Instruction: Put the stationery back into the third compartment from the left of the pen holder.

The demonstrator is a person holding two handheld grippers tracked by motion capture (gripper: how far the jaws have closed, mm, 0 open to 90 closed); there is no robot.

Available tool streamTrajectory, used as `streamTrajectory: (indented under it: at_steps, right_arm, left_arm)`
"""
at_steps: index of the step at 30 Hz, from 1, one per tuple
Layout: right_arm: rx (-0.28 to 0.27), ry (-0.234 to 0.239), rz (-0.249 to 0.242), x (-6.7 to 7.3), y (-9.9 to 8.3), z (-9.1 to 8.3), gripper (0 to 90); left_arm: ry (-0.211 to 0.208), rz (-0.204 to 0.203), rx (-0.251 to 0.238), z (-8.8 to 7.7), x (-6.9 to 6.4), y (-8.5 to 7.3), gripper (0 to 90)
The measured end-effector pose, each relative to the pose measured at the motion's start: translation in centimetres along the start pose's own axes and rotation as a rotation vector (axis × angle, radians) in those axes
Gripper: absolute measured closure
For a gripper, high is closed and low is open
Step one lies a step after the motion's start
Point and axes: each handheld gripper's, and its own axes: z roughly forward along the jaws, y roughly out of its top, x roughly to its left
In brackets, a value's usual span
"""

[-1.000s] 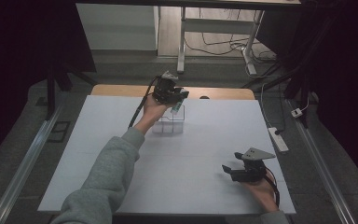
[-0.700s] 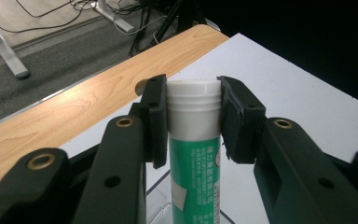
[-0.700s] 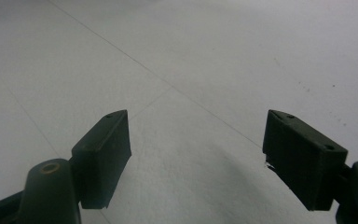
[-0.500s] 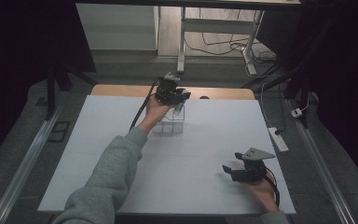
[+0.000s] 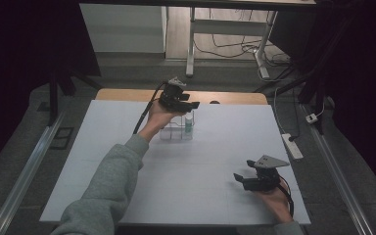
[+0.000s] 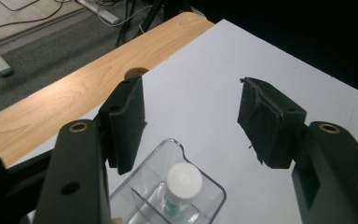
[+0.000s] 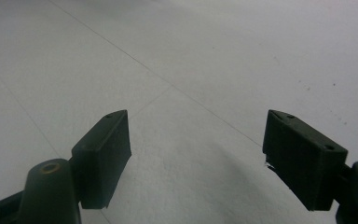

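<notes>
Clear glossy plastic organiser (image 6: 200, 186), matt white tabletop (image 5: 215, 147), wood edge (image 6: 51, 107).

Background stuff: the big white sheet-covered tabletop (image 5: 127, 147) has a light wooden strip (image 5: 127, 94) along its far edge, with a small dark round hole (image 5: 214, 102) at about 12 o'clock. A white power strip (image 5: 292, 145) lies on the grey carpet at 3 o'clock. Up at 12, a white metal table frame (image 5: 191, 39) and some loose black cables (image 5: 235, 46) sit on the floor.

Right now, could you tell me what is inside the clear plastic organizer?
A small white-capped bottle stands upright in one compartment of the clear organizer. The left claw covers the other compartments.
</notes>
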Motion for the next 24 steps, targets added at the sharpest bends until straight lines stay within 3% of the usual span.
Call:
streamTrajectory:
  at_steps: [10, 24]
  right_arm:
    - [0.001, -0.002, -0.001, 0.0, 0.0, -0.1, 22.4]
    - [-0.013, 0.0, 0.009, 0.0, -0.2, -0.7, 22.4]
  left_arm:
    - [-0.012, 0.006, 0.0, -2.0, 0.0, -1.3, 39.9]
    - [-0.035, 0.045, 0.0, -5.1, -1.5, -3.8, 39.6]
